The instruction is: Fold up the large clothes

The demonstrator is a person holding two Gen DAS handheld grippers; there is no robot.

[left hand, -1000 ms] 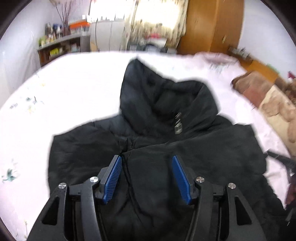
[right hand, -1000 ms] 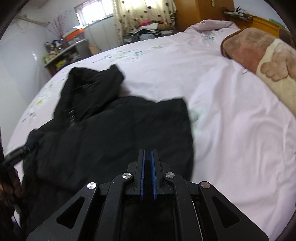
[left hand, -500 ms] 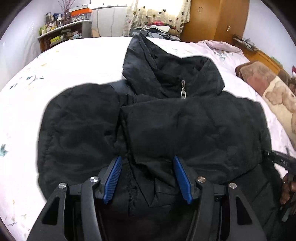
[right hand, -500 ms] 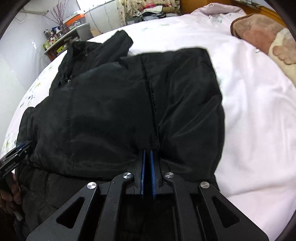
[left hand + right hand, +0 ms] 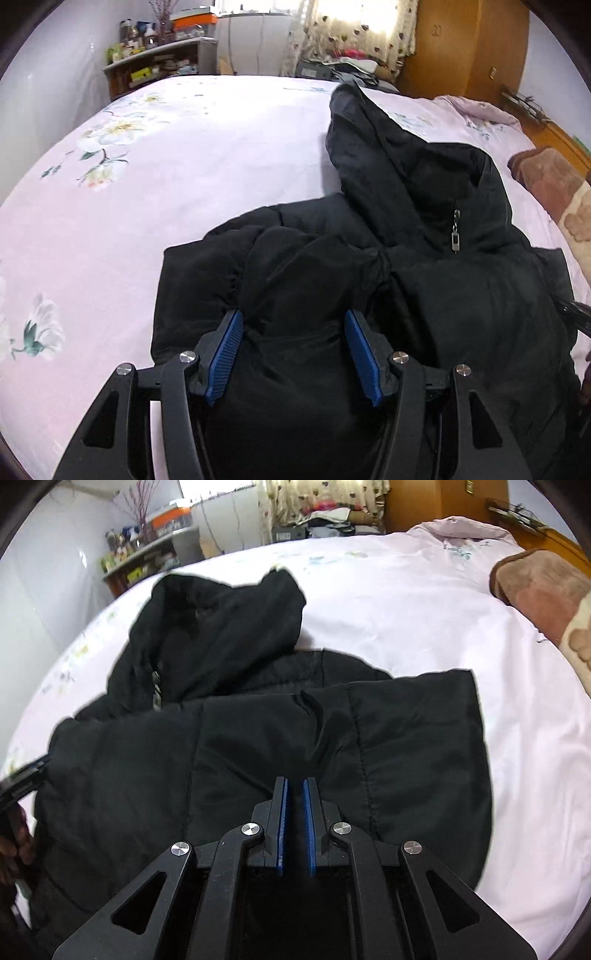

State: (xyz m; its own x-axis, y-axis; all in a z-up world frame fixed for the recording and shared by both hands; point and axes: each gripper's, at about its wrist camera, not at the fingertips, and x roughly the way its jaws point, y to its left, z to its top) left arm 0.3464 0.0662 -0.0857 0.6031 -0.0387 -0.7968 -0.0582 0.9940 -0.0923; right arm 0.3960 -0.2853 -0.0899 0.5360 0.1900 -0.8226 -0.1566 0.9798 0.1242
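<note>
Left gripper (image 5: 293, 352): jaws stand about half apart, blue pads (image 5: 224, 356) showing. A bulge of the black jacket (image 5: 461, 295) fills the gap between them; whether the pads actually press on it cannot be told from this view.

Right gripper (image 5: 294, 825): jaws nearly together, a thin slit between the blue pads, and they have just been opening a little. No fabric sits in the slit; the tips hover over the jacket's folded panel.

Jacket, left wrist view: lies from the gripper out toward 1 o'clock on the pink floral bedsheet (image 5: 166, 177). A puffy sleeve or side is bunched at 11 o'clock of the jaws. Hood (image 5: 373, 147) reaches up at 1 o'clock, with a metal zipper pull (image 5: 455, 240) below it at the collar.

Right wrist view: the jacket (image 5: 184, 768) spreads from 9 to 2 o'clock of the gripper, a quilted panel folded flat across the front, a small pucker just beyond the tips at 12. Hood (image 5: 229, 627) at 11 o'clock.

Further out: brown plush blanket (image 5: 543, 590) at 2 o'clock on the bed's edge. Shelf with clutter (image 5: 155, 66) at 11 o'clock against the wall, flowered curtain (image 5: 354, 33) at 12, wooden wardrobe (image 5: 461, 48) at 1.

At the left edge of the right view, part of the other gripper with fingers (image 5: 14, 845) around it.
</note>
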